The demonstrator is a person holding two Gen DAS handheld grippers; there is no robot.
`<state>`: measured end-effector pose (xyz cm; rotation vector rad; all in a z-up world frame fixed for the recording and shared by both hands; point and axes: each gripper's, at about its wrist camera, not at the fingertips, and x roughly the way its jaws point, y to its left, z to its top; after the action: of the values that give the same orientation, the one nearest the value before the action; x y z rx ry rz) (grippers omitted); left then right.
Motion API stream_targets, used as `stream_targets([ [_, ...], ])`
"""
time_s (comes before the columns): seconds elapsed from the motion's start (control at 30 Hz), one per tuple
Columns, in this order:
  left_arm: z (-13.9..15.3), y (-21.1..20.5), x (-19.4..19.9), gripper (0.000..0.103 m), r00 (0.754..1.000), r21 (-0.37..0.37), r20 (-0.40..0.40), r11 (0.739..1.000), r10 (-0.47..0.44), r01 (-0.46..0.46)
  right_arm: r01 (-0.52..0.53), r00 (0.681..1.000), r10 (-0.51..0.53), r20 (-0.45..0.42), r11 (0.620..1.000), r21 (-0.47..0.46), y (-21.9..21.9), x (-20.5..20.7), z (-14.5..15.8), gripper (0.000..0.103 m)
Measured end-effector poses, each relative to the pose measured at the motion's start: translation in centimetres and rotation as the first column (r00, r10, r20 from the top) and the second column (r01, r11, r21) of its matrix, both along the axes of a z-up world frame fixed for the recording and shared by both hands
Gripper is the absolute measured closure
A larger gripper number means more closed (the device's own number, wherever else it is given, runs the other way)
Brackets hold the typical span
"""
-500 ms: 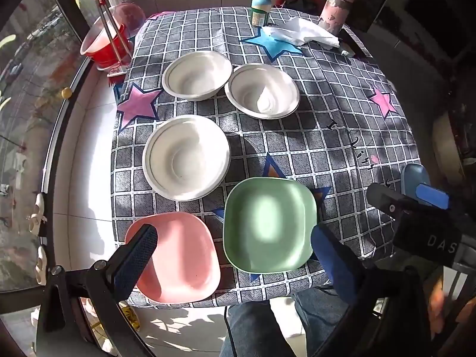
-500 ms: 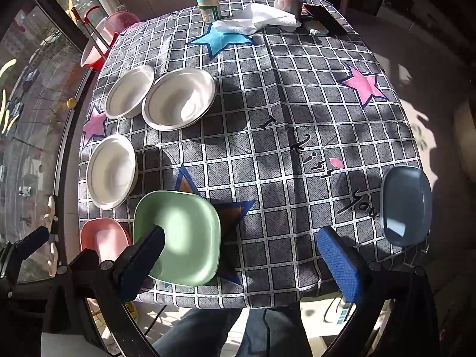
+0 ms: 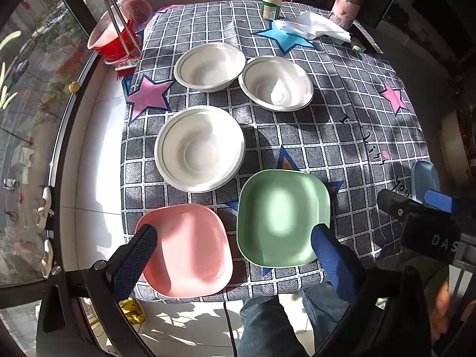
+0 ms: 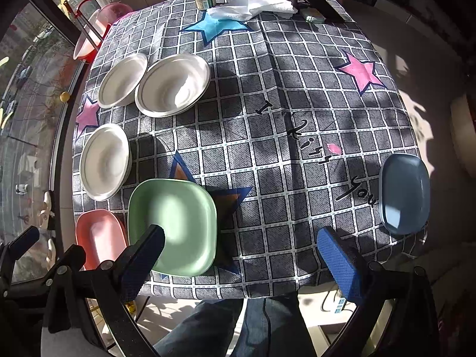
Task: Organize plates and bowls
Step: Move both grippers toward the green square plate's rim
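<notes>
Three white bowls stand on the checked tablecloth: a near one (image 3: 200,148) (image 4: 104,162) and two far ones (image 3: 210,66) (image 3: 276,82) (image 4: 172,84). A pink plate (image 3: 186,250) (image 4: 99,238) and a green plate (image 3: 282,218) (image 4: 172,226) lie at the near edge. A blue plate (image 4: 404,193) (image 3: 424,178) lies at the near right edge. My left gripper (image 3: 235,253) is open and empty, above the pink and green plates. My right gripper (image 4: 242,253) is open and empty, above the near edge, right of the green plate.
At the far edge stand a small bottle (image 3: 271,0), a pink tumbler (image 3: 348,3) and a crumpled white cloth (image 3: 312,26). A red bucket with a mop (image 3: 114,38) stands left of the table. The person's legs (image 3: 267,321) are below the near edge.
Both grippers have shifted slightly; the table things look a little nearer. Nothing was taken hold of or moved.
</notes>
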<state>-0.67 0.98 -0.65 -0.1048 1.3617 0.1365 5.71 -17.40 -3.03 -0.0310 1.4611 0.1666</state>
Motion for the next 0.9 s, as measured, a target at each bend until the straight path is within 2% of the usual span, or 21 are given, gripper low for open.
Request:
stream_targets([
  [0.17,-0.7,0.6,0.1,0.000,0.999,-0.009,-0.045,1.000,0.026,-0.026,-0.006,1.000,0.006,-0.018,1.000,-0.011,-0.1,0.4,-0.5,0.000],
  [0.2,-0.8,0.5,0.2,0.000,0.997,-0.006,-0.077,1.000,0.025,-0.026,-0.009,1.000,0.009,-0.017,1.000,-0.015,0.0,0.5,-0.5,0.000],
  [0.4,-1.7,0.6,0.1,0.000,0.999,0.057,-0.044,0.998,0.009,-0.006,-0.028,0.999,0.027,-0.038,0.999,-0.033,0.2,0.8,-1.2,0.000],
  [0.5,-2.4,0.9,0.1,0.000,0.998,0.042,-0.068,0.999,0.014,-0.011,-0.026,0.998,0.025,-0.054,0.999,-0.035,0.2,0.9,-1.7,0.000],
  [0.77,-4.1,1.8,-0.4,0.000,0.991,0.065,-0.127,0.997,0.049,-0.041,-0.021,0.995,0.016,-0.103,0.999,-0.042,0.2,0.7,-3.4,0.000],
  [0.9,-4.5,1.7,-0.5,0.000,0.991,0.071,-0.126,0.997,0.046,-0.037,-0.025,0.992,0.020,-0.125,0.999,-0.044,0.3,0.4,-4.1,0.000],
])
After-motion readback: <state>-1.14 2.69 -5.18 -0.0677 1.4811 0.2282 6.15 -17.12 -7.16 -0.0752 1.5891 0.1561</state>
